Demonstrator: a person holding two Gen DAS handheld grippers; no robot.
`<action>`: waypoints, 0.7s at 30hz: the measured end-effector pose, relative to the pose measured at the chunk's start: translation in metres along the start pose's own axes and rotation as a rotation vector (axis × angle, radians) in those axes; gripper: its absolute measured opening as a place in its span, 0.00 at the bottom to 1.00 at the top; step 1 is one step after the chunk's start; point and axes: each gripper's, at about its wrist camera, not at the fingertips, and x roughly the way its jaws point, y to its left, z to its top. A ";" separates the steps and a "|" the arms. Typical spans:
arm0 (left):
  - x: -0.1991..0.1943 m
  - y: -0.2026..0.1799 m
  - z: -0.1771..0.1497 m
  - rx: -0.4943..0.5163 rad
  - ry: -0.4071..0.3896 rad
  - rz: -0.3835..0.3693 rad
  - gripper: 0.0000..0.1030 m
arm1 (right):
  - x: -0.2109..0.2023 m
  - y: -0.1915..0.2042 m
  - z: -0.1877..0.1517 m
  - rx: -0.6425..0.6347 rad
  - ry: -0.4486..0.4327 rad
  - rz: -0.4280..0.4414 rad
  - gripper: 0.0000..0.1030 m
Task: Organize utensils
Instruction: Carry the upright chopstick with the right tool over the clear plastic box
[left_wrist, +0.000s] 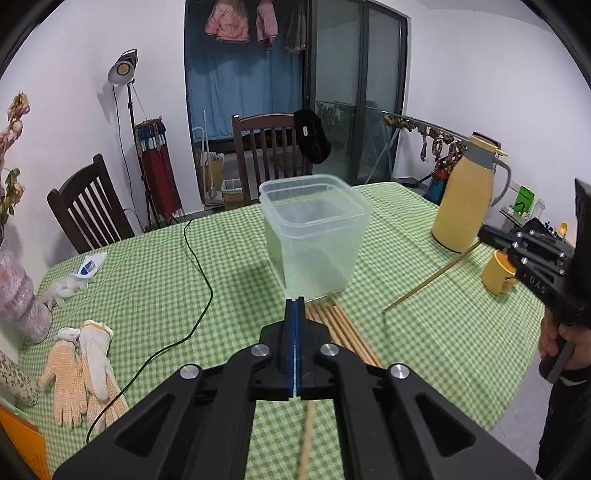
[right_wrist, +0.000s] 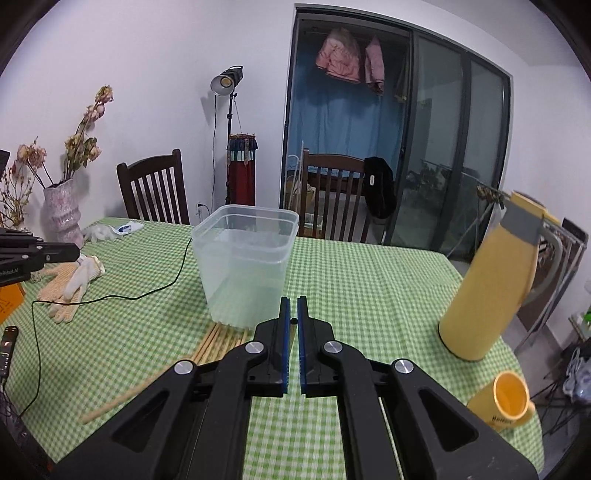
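Observation:
A clear plastic container stands mid-table on the green checked cloth. Several wooden chopsticks lie bundled at its near side. One loose chopstick lies apart, closer to me. My right gripper is shut on a single chopstick, which slants down toward the cloth right of the container. My left gripper is shut with nothing visible between its blue pads; it hovers over the bundle's near end.
A yellow thermos jug and a yellow mug stand at the right. Work gloves, a green cable and a vase are at the left. Chairs line the far edge.

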 end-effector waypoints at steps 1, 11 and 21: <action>0.003 0.002 -0.009 0.014 0.014 -0.010 0.00 | 0.001 0.003 0.001 -0.019 -0.002 -0.010 0.04; 0.032 -0.026 -0.185 -0.006 0.251 -0.094 0.48 | -0.023 0.013 -0.033 -0.070 -0.027 0.013 0.04; 0.036 -0.040 -0.231 0.042 0.263 0.014 0.37 | -0.045 0.016 -0.075 -0.020 -0.008 0.070 0.04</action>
